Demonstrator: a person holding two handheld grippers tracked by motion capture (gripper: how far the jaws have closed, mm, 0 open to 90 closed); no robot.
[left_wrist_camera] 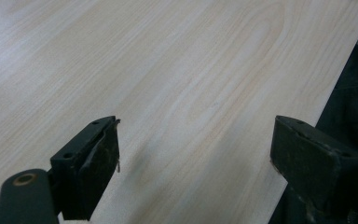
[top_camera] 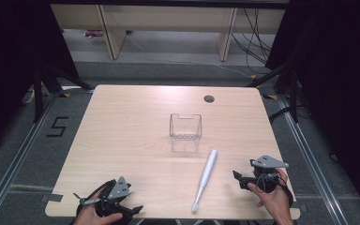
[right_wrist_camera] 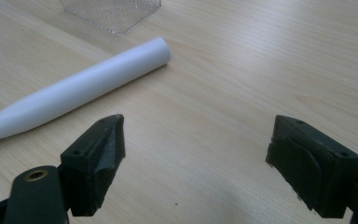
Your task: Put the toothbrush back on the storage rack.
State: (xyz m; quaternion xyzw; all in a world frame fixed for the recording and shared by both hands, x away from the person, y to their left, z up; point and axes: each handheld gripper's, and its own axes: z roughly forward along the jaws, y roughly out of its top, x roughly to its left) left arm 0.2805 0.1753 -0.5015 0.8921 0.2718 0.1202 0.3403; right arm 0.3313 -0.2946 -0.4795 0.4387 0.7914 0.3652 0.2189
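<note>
The left hand-held gripper (top_camera: 133, 207) sits low at the near left corner of the tabletop (top_camera: 136, 136), held in the person's left hand (top_camera: 93, 215), its grey three-cornered plate facing up. In the left gripper view its two black jaws stand wide apart with only bare wood between them. The right hand-held gripper (top_camera: 238, 180) is at the near right edge, gripped from below by the right hand (top_camera: 274, 199), and points toward the middle of the tabletop. In the right gripper view its jaws are likewise spread wide, with nothing between the pads.
</note>
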